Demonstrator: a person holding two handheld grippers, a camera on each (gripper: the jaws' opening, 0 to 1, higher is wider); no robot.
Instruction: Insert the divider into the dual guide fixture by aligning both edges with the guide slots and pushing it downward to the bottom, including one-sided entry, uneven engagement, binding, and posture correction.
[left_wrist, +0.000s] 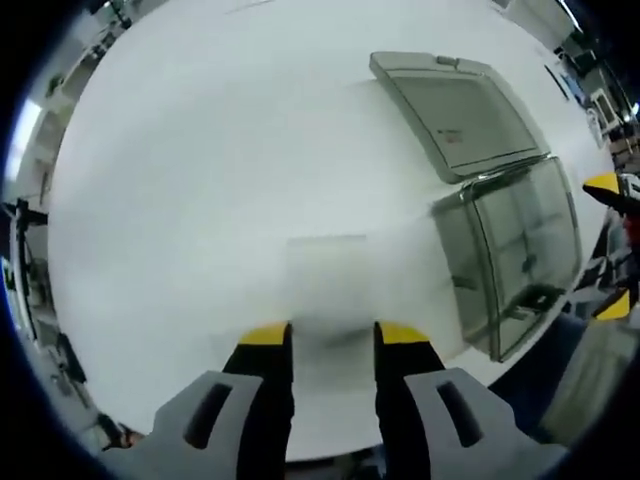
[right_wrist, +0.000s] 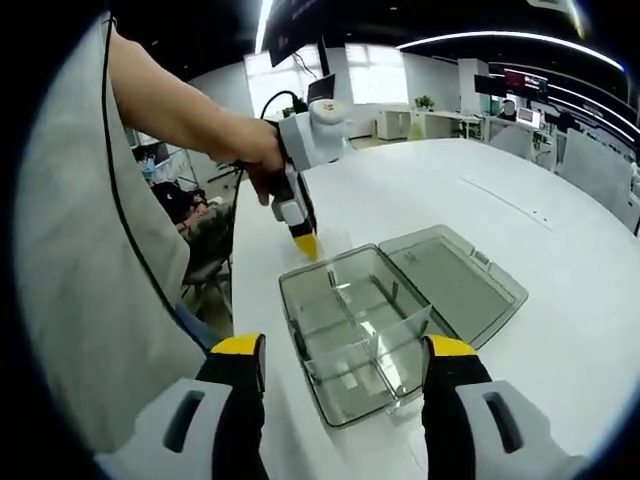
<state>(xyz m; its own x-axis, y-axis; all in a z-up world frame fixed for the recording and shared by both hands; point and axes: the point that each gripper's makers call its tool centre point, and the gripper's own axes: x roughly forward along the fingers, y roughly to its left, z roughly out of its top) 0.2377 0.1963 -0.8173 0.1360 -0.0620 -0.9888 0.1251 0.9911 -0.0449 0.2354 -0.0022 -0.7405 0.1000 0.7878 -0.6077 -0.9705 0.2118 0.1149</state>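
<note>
Two grippers were in your hands, both with grey bodies and black jaws capped in yellow. Your left gripper held a thin, clear, square-cornered plastic divider pinched between its tips; the sheet stood up from the jaws over the smooth white table, blurred and almost see-through. In the right gripper view that same left gripper hung point-down from your hand, just beside the far left corner of the box. Your right gripper had its jaws spread wide with nothing between them, hovering over the near end of the box. The box was a shallow rectangular tray of smoky transparent plastic with rounded corners, and upright clear partitions were already standing inside it. Its flat hinged lid lay open on the table to the right, touching the tray along one long edge. In the left gripper view the box and lid sat to the right of the divider, well apart from it.
</note>
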